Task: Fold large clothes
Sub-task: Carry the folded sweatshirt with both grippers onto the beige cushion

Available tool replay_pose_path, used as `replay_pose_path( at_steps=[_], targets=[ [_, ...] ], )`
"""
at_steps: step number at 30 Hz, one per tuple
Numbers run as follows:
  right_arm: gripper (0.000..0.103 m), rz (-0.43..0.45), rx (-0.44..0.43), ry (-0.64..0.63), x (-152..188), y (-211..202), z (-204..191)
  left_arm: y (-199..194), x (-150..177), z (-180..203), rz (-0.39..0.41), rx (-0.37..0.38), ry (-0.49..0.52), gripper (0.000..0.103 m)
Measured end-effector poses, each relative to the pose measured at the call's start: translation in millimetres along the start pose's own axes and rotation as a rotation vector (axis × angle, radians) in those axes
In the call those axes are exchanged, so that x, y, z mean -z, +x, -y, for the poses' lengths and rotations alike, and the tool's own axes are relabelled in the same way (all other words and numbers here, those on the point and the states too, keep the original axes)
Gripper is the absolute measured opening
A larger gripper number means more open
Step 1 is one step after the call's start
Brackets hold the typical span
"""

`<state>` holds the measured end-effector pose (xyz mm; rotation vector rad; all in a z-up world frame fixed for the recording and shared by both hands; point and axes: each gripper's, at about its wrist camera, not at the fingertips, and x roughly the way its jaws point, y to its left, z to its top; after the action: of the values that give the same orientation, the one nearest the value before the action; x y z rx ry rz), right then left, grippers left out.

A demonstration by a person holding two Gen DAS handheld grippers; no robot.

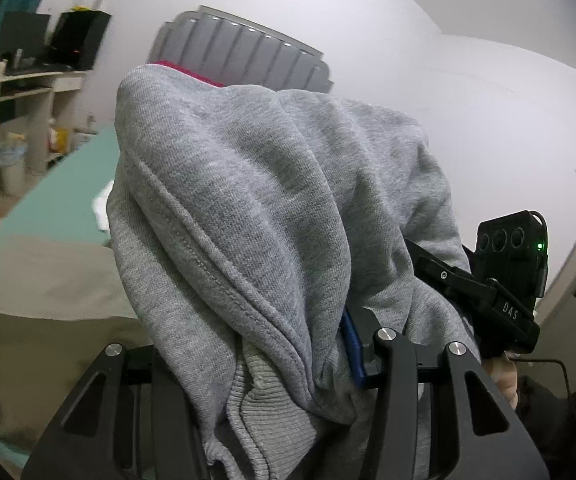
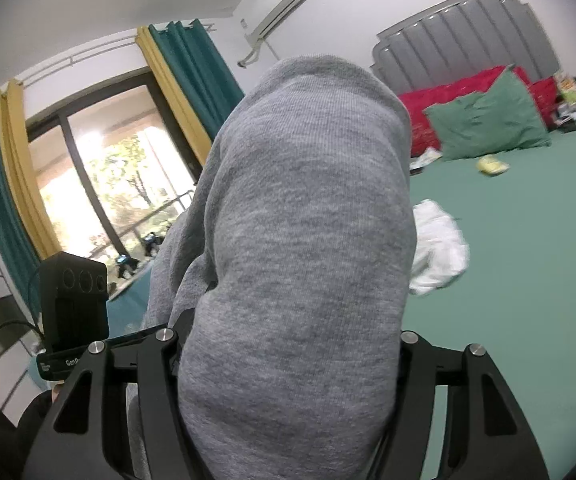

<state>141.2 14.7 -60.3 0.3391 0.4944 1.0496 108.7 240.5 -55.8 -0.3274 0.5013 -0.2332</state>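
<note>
Left wrist view is mostly filled by a grey knitted sweatshirt with a ribbed hem and stitched seams (image 1: 256, 220), which drapes over the left claw (image 1: 284, 360) and hides its fingertips. The cloth bunches between the black arms of the claw, so it seems to be pinched there, though the tips themselves are covered and I cannot tell for certain how they stand. At the right edge of this view the other black handheld unit with three round lenses and a green light (image 1: 508, 260) sits close beside the cloth, with a bit of a hand (image 1: 502, 376) beneath it.

From the right wrist view the same grey sweatshirt (image 2: 304, 240) rises in a tall hump straight over the right claw (image 2: 288, 360), lifted off the bed; again the fingertips are buried in fabric and their spread cannot be read. Behind lies a bed with a green sheet (image 2: 528, 280), a crumpled white cloth (image 2: 440, 244) on it just beside the sweatshirt, a green pillow (image 2: 492, 120) leaning on red cushions (image 2: 448, 92), and a grey padded headboard (image 2: 468, 28). Teal and yellow curtains (image 2: 184, 76) frame a bright window (image 2: 104, 192) to the left.
</note>
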Motion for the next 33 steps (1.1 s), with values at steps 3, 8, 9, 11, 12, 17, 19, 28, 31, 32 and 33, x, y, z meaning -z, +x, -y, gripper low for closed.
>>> replay_pose_path(
  at_steps=[3, 8, 9, 11, 12, 17, 19, 28, 31, 32, 33],
  targets=[
    [0.063, 0.01, -0.052, 0.027, 2.0, 35.7, -14.1, -18.0, -13.1, -25.0, 0.0, -0.053, 0.007, 0.05],
    [0.063, 0.027, -0.129, 0.073, 2.8, 92.0, -28.5, -45.4, -42.0, -67.1, -0.012, -0.142, 0.04, 0.05],
    [0.063, 0.03, -0.142, 0.083, 2.5, 102.3, -30.5, -47.9, -46.9, -75.4, -0.013, -0.157, 0.043, 0.05],
    [0.064, 0.029, -0.165, 0.115, 3.9, 128.1, -32.4, -49.3, -54.0, -92.5, -0.019, -0.186, 0.046, 0.05],
    [0.064, 0.026, -0.173, 0.127, 5.2, 140.4, -31.3, -48.5, -57.1, -104.1, -0.027, -0.2, 0.046, 0.051],
    [0.071, -0.083, -0.161, 0.287, 39.1, 219.1, 2.7, -18.5, -47.7, -187.7, -0.124, -0.233, -0.057, 0.06],
    [0.074, -0.229, -0.08, 0.371, 68.9, 255.6, 26.3, 10.5, -23.8, -240.3, -0.222, -0.329, -0.159, 0.061],
    [0.086, -0.356, 0.069, 0.313, 113.9, 256.4, 63.9, 13.0, 11.8, -274.6, -0.22, -0.491, -0.208, 0.066],
    [0.086, -0.366, 0.089, 0.287, 108.3, 234.2, 59.5, 0.5, 0.2, -267.6, -0.174, -0.547, -0.18, 0.066],
    [0.086, -0.36, 0.096, 0.265, 105.5, 223.7, 56.1, -11.1, -1.8, -255.7, -0.147, -0.547, -0.166, 0.066],
    [0.086, -0.355, 0.098, 0.246, 101.4, 212.7, 52.1, -18.6, -6.7, -248.3, -0.123, -0.537, -0.158, 0.066]
  ],
)
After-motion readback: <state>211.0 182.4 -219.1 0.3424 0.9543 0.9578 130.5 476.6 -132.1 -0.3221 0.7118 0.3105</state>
